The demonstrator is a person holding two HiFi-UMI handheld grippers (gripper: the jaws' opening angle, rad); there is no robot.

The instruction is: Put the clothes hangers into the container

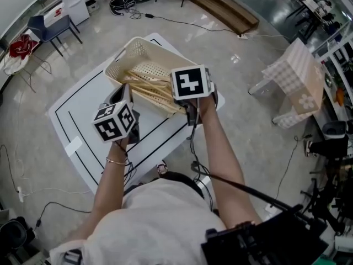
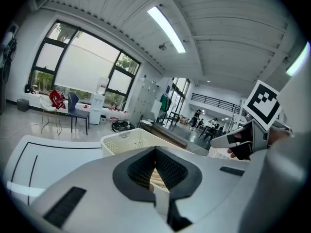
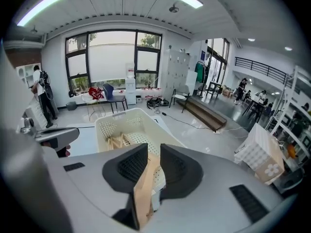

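Note:
A cream perforated basket (image 1: 131, 49) stands on the white table (image 1: 77, 115), with several pale wooden hangers (image 1: 150, 86) lying inside it. My right gripper (image 3: 149, 155) is at the basket's near right side, shut on a wooden hanger (image 3: 145, 188) that stands upright between its pads. The basket (image 3: 116, 118) lies just beyond those jaws. My left gripper (image 2: 155, 152) hovers at the basket's near left corner, its fingertips touching with nothing in them. Its marker cube (image 1: 115, 120) hides most of it in the head view. The basket (image 2: 127, 139) also shows ahead of it.
Black lines frame the tabletop. Around the table the floor carries a chair with a red item (image 1: 22, 46), coiled cables (image 1: 126, 0), a wooden bench (image 1: 227, 9) and a checked stool (image 1: 297, 77). A cable trails down at my right arm (image 1: 242, 187).

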